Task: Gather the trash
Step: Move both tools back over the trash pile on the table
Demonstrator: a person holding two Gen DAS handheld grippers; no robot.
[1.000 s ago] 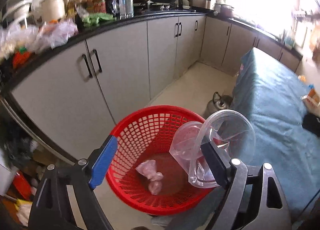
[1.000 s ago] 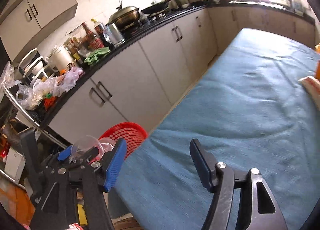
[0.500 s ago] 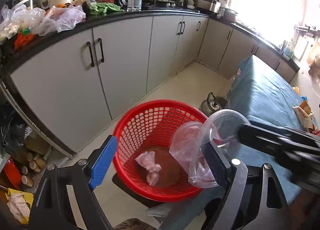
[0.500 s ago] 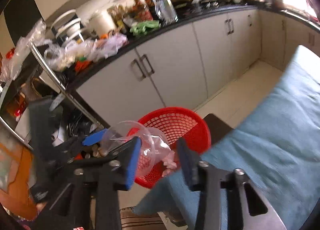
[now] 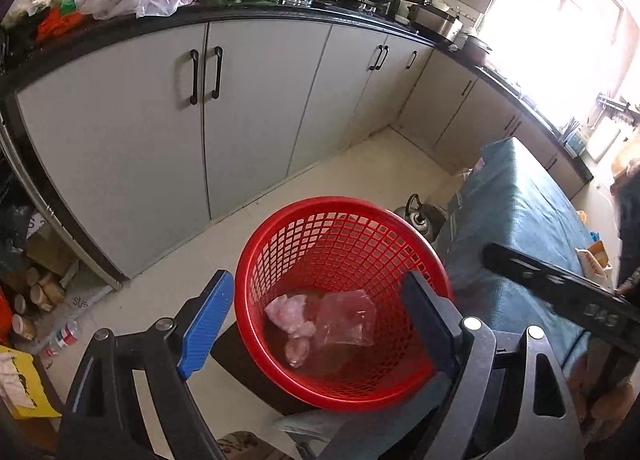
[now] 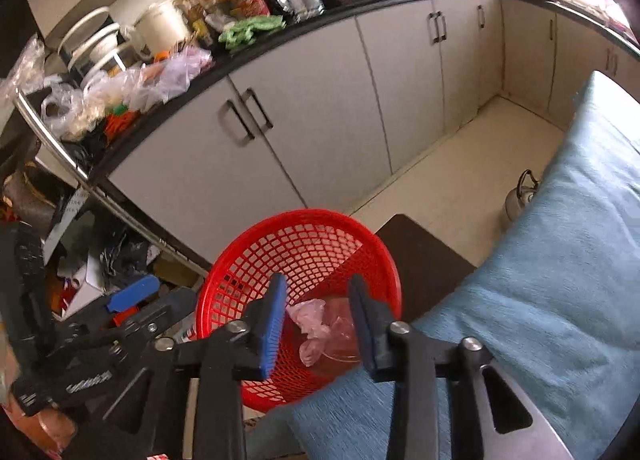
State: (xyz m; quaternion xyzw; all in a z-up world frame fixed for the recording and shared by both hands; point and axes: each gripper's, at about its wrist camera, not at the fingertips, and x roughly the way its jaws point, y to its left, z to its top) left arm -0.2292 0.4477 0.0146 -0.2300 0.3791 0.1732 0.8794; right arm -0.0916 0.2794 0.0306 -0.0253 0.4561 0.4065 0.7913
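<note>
Red lattice plastic basket (image 5: pixel 340 300) on floor beside cloth-covered table (image 5: pixel 520 220); holds clear crumpled plastic bag (image 5: pixel 346 318) & pale pink wad (image 5: pixel 292 314), both resting on its bottom. Left gripper (image 5: pixel 316 318) hangs above rim, jaws wide, nothing between them. Right gripper (image 6: pixel 318 326) also over basket, jaws opening, empty. Step in hand, judged: drop-off done. Next move prob. calls for swinging both grippers to table for more trash. Bag thin, glossy, limp; basket rigid, round, perforated.

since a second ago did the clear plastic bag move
Yes. The clear plastic bag dropped from the left gripper to the bottom of the red basket.
</note>
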